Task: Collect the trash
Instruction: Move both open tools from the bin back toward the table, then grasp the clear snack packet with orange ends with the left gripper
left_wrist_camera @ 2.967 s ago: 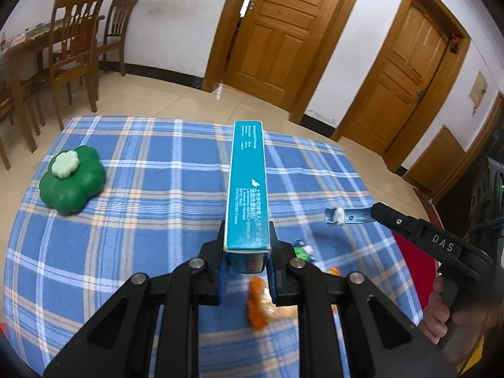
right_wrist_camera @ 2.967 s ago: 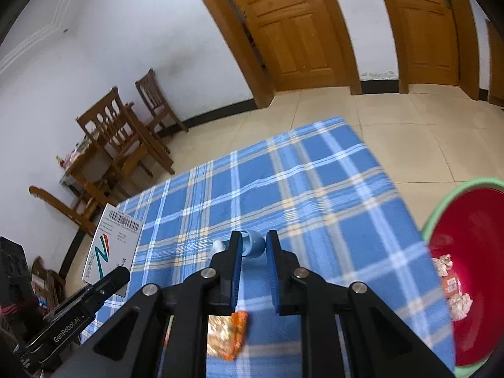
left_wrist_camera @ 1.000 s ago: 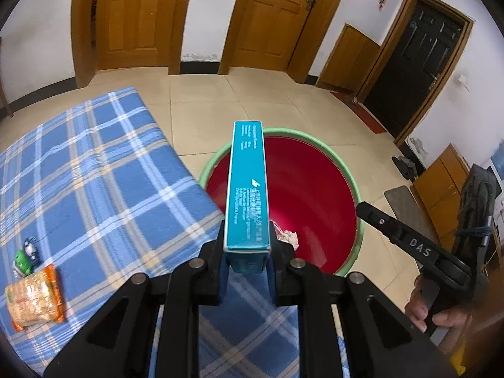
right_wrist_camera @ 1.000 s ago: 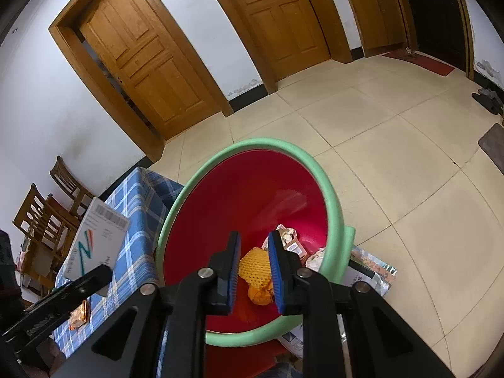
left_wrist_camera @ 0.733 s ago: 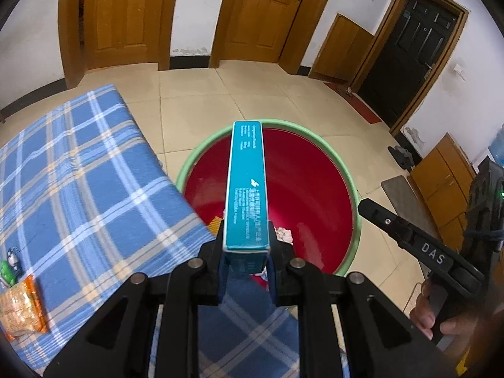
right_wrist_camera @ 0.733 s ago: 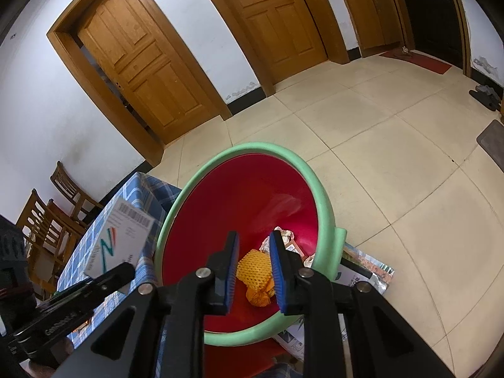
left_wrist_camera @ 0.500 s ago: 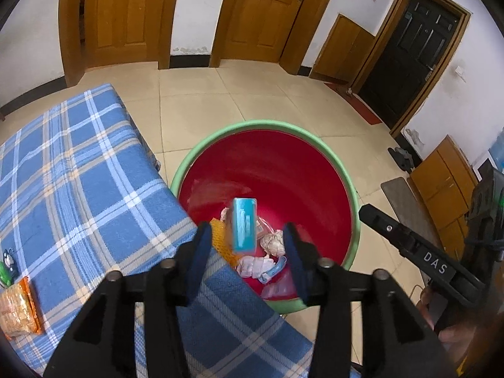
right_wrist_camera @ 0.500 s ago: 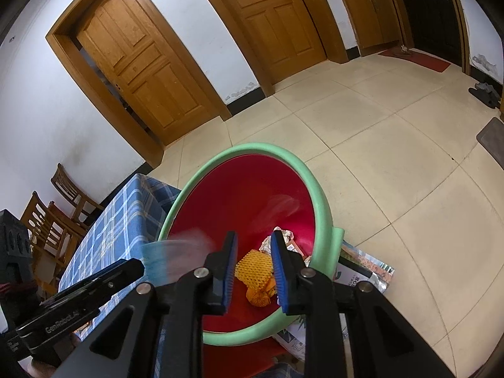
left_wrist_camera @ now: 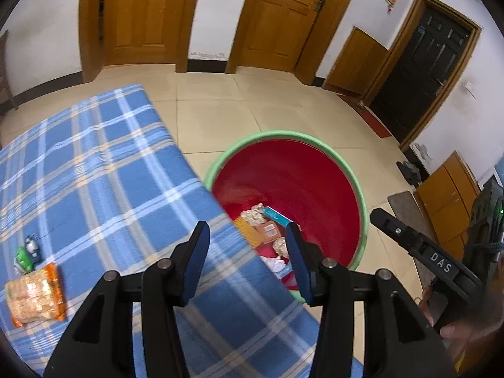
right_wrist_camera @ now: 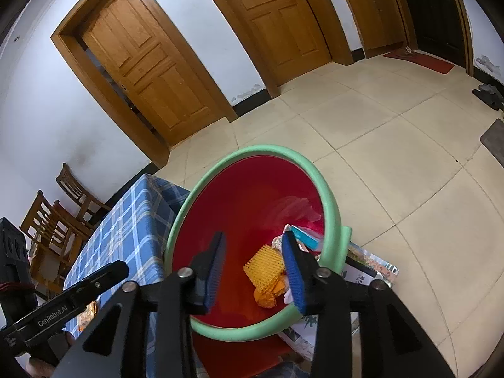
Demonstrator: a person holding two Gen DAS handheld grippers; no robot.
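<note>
Both jaws have just been opening and now stand apart with nothing between them — the teal box (left_wrist_camera: 276,215) lies in the red bin (left_wrist_camera: 362,195) beside the desk (left_wrist_camera: 94,173), so the orange snack packet (left_wrist_camera: 34,293) near its left edge likely comes next.

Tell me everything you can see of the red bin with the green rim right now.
The red bin is a round, smooth, plastic-looking tub with a thick pale green rim. It stands upright and open on the tiled floor, right beside the edge of the blue plaid tablecloth. At its bottom lie a teal box, an orange mesh piece, crumpled paper and wrappers. Printed packaging lies against its outside. Both grippers hover above it, touching nothing.
</note>
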